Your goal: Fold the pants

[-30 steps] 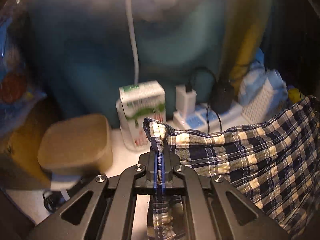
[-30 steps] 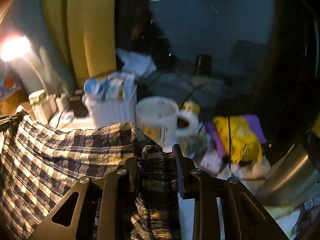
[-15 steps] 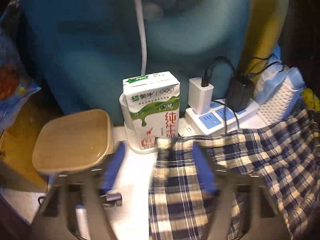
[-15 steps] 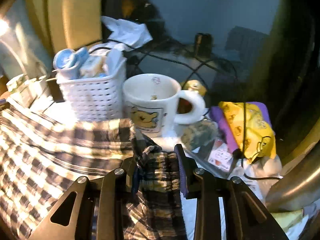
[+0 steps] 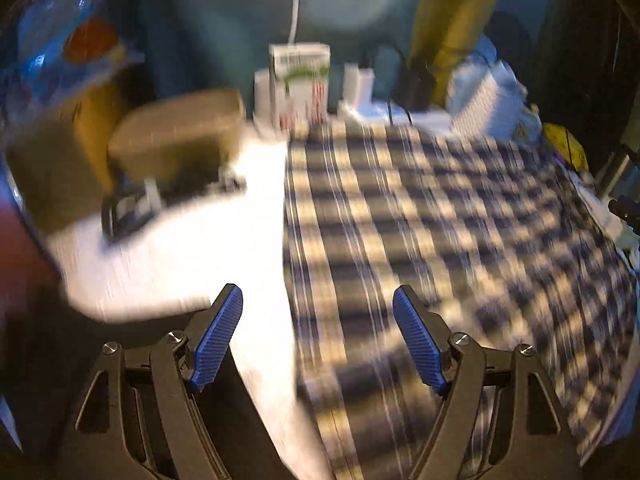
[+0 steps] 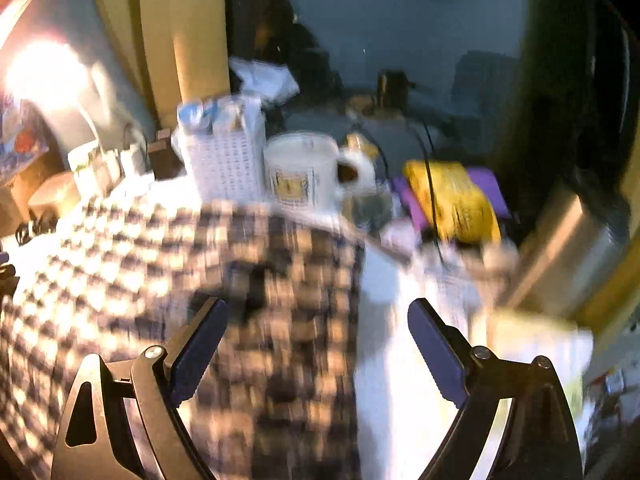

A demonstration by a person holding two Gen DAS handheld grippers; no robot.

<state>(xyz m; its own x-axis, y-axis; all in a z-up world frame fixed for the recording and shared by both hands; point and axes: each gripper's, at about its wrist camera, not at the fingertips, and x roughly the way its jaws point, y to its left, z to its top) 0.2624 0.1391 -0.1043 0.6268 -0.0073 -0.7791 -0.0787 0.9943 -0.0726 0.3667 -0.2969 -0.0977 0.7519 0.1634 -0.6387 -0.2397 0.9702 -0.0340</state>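
Note:
The plaid pants [image 5: 420, 220] in navy and cream lie spread flat on the white table [image 5: 200, 248]. In the left wrist view my left gripper [image 5: 318, 300] hangs open over the cloth's left edge, its blue pads [image 5: 218, 336] clear of the fabric. The right wrist view shows the same pants [image 6: 180, 280] from their right side. My right gripper [image 6: 318, 310] has its jaws opening wide above the cloth's right edge, and nothing is pinched between them. Both views are blurred by motion.
A milk carton [image 5: 300, 80], a tan lidded box [image 5: 180, 136] and a power strip with chargers [image 5: 392, 108] stand behind the pants. A white basket [image 6: 224, 156], a mug [image 6: 304, 172] and a yellow packet [image 6: 452, 200] crowd the far right. A metal container [image 6: 568, 248] stands at the right.
Both grippers held bunched plaid corners, then let go and opened. The pants have dropped flat on the table, and both grippers have pulled back toward the near edge.

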